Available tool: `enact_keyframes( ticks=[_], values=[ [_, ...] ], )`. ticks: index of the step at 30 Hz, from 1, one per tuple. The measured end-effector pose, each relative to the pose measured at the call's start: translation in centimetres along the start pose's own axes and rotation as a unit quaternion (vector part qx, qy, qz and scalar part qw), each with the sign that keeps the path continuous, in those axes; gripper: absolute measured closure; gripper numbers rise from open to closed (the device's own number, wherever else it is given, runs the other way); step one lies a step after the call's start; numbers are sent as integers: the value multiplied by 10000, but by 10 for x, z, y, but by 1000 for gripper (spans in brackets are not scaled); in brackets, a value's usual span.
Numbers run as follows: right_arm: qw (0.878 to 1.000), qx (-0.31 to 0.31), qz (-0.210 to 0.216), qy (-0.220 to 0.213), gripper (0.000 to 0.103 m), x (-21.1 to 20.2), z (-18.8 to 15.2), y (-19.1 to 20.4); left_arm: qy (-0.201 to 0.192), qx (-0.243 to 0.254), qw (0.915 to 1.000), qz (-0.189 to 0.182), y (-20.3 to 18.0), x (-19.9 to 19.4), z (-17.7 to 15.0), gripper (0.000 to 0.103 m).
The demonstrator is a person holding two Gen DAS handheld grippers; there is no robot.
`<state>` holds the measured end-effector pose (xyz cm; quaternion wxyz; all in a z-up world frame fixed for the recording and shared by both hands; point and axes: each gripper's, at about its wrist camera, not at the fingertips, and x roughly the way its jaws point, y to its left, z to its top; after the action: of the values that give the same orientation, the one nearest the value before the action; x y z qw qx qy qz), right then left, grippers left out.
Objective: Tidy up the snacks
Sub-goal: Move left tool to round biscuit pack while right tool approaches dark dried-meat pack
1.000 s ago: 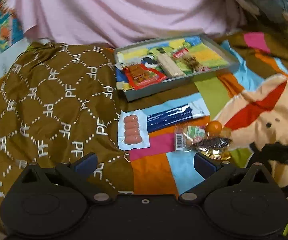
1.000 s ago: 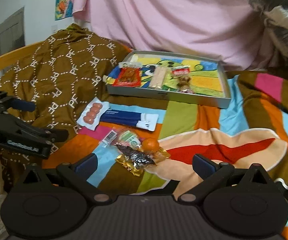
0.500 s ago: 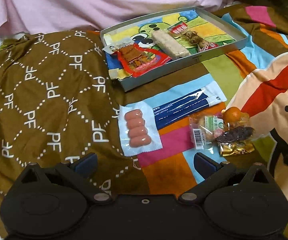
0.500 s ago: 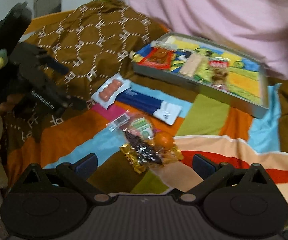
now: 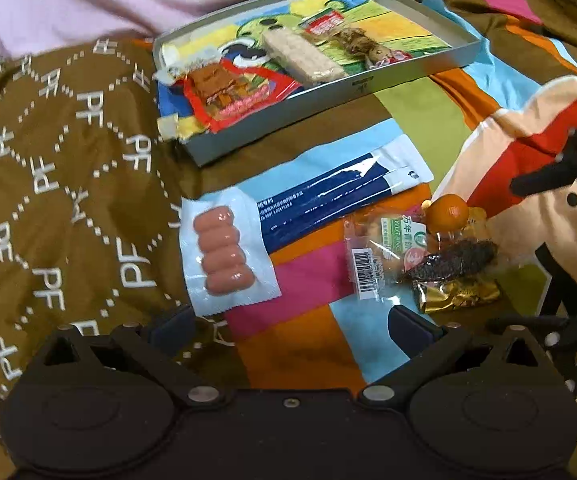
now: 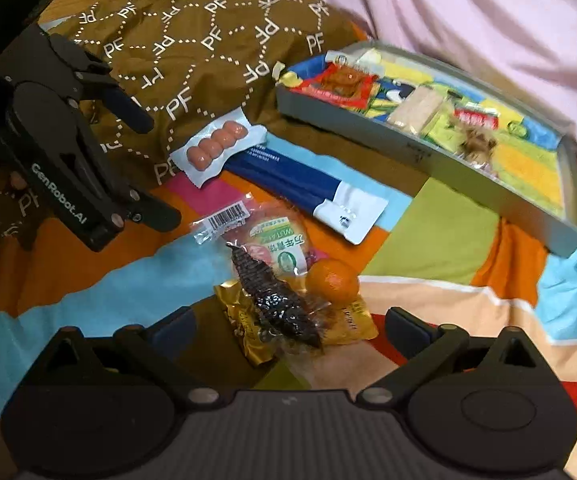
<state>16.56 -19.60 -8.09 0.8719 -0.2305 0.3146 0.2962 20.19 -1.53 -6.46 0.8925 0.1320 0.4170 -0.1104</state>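
Observation:
A grey tray (image 5: 328, 100) with a cartoon lining holds a red packet (image 5: 228, 92), a pale wafer bar (image 5: 304, 56) and a brown snack (image 5: 352, 36). In front of it on the bedspread lie a sausage pack (image 5: 224, 252), a long blue-and-white packet (image 5: 340, 196) and a small pile: a clear green-label packet (image 6: 276, 244), an orange (image 6: 331, 276), a dark snack (image 6: 272, 296) and a gold packet (image 6: 248, 320). My left gripper (image 5: 290, 328) is open, just short of the sausage pack. My right gripper (image 6: 290, 324) is open, with the pile between its fingers.
A brown quilt (image 5: 48, 160) with white letter pattern covers the left side. Pink fabric (image 6: 468, 12) hangs behind the tray (image 6: 408, 148). The left gripper (image 6: 156, 170), held in a hand, shows at the left of the right wrist view, beside the sausage pack (image 6: 216, 146).
Both grippers have dropped lower and come closer to the loose snacks. The left one now nears the sausage pack; the right one now straddles the pile. Both stayed open.

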Motion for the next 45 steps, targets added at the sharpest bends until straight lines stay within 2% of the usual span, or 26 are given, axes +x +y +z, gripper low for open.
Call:
enact_keyframes(
  ticks=[6,9,12,15,19,27,31,38,41,45],
  values=[
    [9998,115,94,114,11,14,4,-4,249,-478,9982,-274,11,6,3,1],
    [9993,272,139,197,20,21,5,-8,329,-616,9970,-320,14,9,3,1],
    [9980,496,268,293,24,25,4,-13,375,-687,9963,-362,16,10,3,1],
    [9960,716,400,361,33,24,4,-17,351,-684,9962,-411,15,8,3,1],
    [9959,672,335,497,40,22,4,-11,344,-625,9963,-485,11,7,1,1],
    [9900,1029,208,939,46,15,2,-15,367,-413,9960,-707,0,3,-3,1],
    [9874,1068,-16,1170,46,5,-4,-20,402,-424,9948,-831,-1,4,-4,1],
    [9835,1188,-631,1210,48,-5,-10,-34,383,-392,9942,-920,-3,9,-4,1],
    [9805,1422,-655,1190,48,-3,-13,-41,321,-434,9945,-901,-1,13,0,1],
    [9770,1635,-669,1193,47,1,-15,-44,157,-797,9924,-926,7,21,10,1]
  ],
)
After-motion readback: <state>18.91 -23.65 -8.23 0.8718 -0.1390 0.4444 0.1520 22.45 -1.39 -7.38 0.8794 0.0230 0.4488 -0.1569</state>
